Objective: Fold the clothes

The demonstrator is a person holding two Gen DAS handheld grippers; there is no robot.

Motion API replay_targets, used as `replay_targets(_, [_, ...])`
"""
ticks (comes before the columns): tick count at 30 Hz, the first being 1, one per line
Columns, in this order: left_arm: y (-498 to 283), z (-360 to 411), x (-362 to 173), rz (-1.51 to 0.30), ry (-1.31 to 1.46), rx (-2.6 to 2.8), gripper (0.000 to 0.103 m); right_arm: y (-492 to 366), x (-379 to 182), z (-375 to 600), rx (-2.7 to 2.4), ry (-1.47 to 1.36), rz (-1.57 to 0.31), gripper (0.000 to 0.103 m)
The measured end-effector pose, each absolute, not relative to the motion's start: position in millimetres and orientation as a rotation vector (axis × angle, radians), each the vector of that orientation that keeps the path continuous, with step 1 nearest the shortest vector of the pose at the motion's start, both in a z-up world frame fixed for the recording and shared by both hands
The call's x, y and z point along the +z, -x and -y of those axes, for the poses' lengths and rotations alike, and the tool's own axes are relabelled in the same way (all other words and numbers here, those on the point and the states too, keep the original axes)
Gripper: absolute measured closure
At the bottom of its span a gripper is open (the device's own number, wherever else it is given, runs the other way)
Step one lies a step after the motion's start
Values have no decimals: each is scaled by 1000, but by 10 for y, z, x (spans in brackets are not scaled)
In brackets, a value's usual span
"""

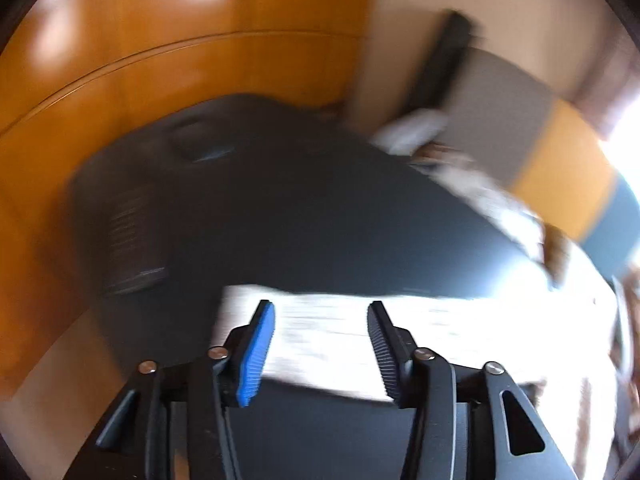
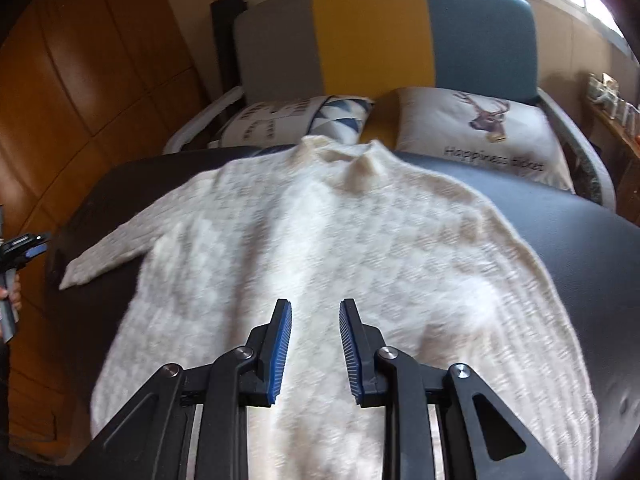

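Observation:
A cream knitted sweater (image 2: pixel 320 220) lies spread flat on a dark padded surface (image 2: pixel 560 240), collar at the far end. Its left sleeve (image 2: pixel 104 256) sticks out sideways. My right gripper (image 2: pixel 315 304) hovers over the sweater's lower body, jaws apart with nothing between them. In the blurred left wrist view, my left gripper (image 1: pixel 320 306) stands open just above the end of the sleeve (image 1: pixel 328 336), with no cloth pinched between its pads. The left gripper (image 2: pixel 24 248) also shows at the far left edge of the right wrist view, beside the sleeve tip.
Two printed pillows (image 2: pixel 480 128) lie beyond the collar, against a grey, yellow and blue headboard (image 2: pixel 372 32). Wooden cabinet doors (image 2: pixel 80 80) line the left side. A shelf with small items (image 2: pixel 612 100) stands at the far right.

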State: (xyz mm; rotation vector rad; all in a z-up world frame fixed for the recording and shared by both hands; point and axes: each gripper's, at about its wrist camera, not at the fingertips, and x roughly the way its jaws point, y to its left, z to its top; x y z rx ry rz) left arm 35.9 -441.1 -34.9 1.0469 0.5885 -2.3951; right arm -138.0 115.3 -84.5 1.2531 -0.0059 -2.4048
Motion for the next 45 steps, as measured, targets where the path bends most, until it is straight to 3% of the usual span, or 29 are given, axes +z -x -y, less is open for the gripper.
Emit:
replay_targets(5, [668,3254,-307,-421,-1159,-2777,48,2019,-867,-1393,-2409,-1301,36,74])
replay_targets(11, [2010,1976,-493,-25,-1352,-3049,43,2571,-1108,-1288,-2381,-1348,-108,74])
replay_targets(14, [2310,1554,-628,74,-1414,-3076,43,2735,-1269,-1267,-2386,-1379,-206,74])
replay_targets(19, [2622,1288,-1135,109,-1520,-3035,43,2875,-1502,-1350,-2406,-1392,-379,73])
replay_targets(22, [2664,1139,-1523,257,-1655,-2952,43,2941,-1577,-1463,-2431,-1373,-464,72])
replay_targets(24, [2573,1086,-1572,327,-1591,-2978,43,2986,-1579,-1555,-2441,-1361,-491,72])
replay_targets(26, [2563,1100,-1564,258,-1621,-2987,43,3021,-1580,-1627,-2447,-1347,-525,66])
replay_targets(30, [2562,1139,-1468,192,-1618,-3031,43,3085,-1474,-1699,-2404,-1427,-375,66])
replay_targets(33, [2590,1255,-1219,135,-1469,-3117,43,3096,-1269,-1633,-2372,-1359,-279,65])
replay_targets(37, [2757,1199,-951,355,-1307,-3193,43,3169,-1084,-1369,-2309,-1276,-307,64])
replay_targets(41, [3006,1023,-1048,601,-1409,-3194,43,3344,-1155,-1137,-2252,-1296,-403,64])
replay_targets(45, [3196,920,-1223,677,-1513,-3180,43,3514,-1276,-1058,-2246,-1332,-456,64])
